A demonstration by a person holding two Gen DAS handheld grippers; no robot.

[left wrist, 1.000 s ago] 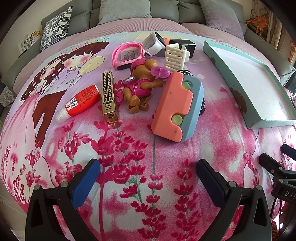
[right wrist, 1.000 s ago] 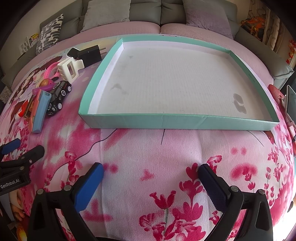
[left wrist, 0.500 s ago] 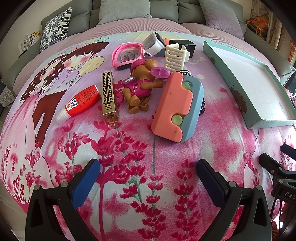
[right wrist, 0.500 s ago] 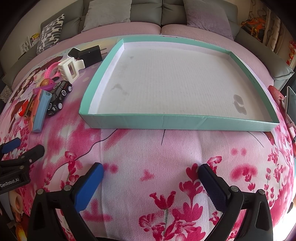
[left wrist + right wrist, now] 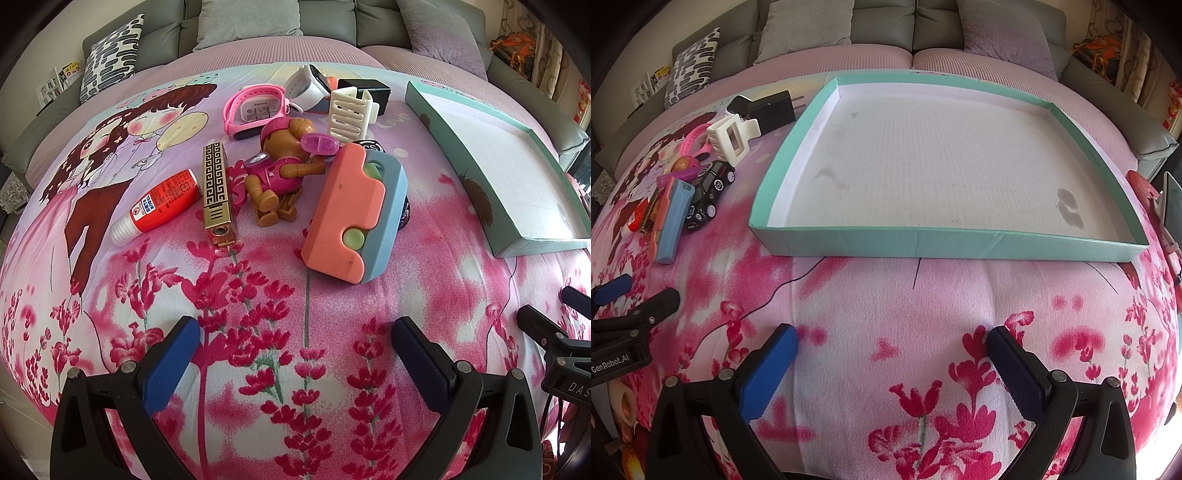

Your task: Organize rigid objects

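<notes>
Two grippers hover over the floral bedspread (image 5: 886, 295), jaws apart and empty: the left gripper (image 5: 295, 354) faces the clutter, the right gripper (image 5: 892, 362) the teal tray (image 5: 945, 247). Left of that tray lie a coral-and-blue block (image 5: 347, 210), puppy figure (image 5: 280, 166), gold lighter (image 5: 217, 184) and glue bottle (image 5: 159, 201).

Bedspread (image 5: 295, 314): pink and white, magenta flower sprigs, cartoon girl print at left. Tray (image 5: 960, 249): teal walls, white gridded floor with grey smudges. Block toy (image 5: 351, 210): salmon face, blue back, pale green pegs. Puppy figure (image 5: 280, 173): brown with magenta outfit. Lighter (image 5: 218, 184): gold, black Greek-key pattern. Glue bottle (image 5: 159, 203): red, white cap. Watch (image 5: 255, 109): pink strap. Hair clip (image 5: 349, 114): cream. Toy car (image 5: 709, 194): black. Fingers (image 5: 170, 365): blue pads on black. Pillow (image 5: 110, 55): white, black dashes.
</notes>
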